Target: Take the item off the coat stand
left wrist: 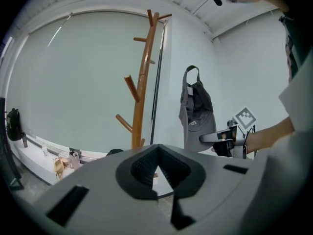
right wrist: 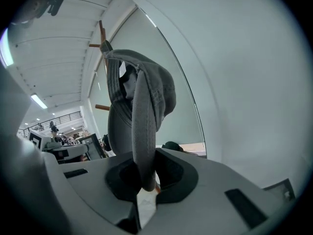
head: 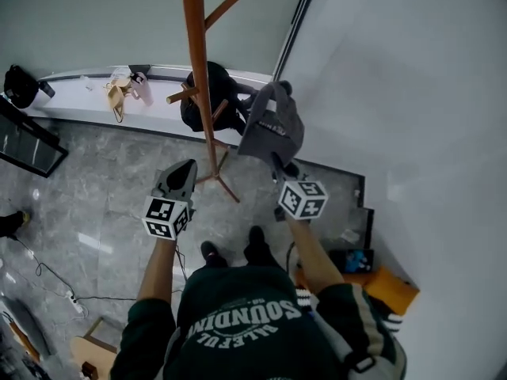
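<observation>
A tall wooden coat stand [head: 196, 70] rises from the grey floor in the head view, its pegs bare. A grey cap [head: 272, 125] hangs to the right of it, apart from the pegs. My right gripper [head: 279, 167] is shut on the cap's brim from below. In the right gripper view the cap [right wrist: 142, 97] stands upright out of the right gripper [right wrist: 145, 180], with the stand's pegs [right wrist: 100, 44] behind. My left gripper [head: 179, 179] is left of the stand's base, shut and holding nothing. The left gripper view shows stand [left wrist: 142, 92] and cap [left wrist: 195, 111] well apart.
A black backpack [head: 210, 93] sits behind the stand on the window ledge [head: 87, 101], which also carries small items [head: 119, 93]. A white wall [head: 412, 93] runs close on the right. An orange box [head: 392, 287] and cables [head: 47, 279] lie on the floor.
</observation>
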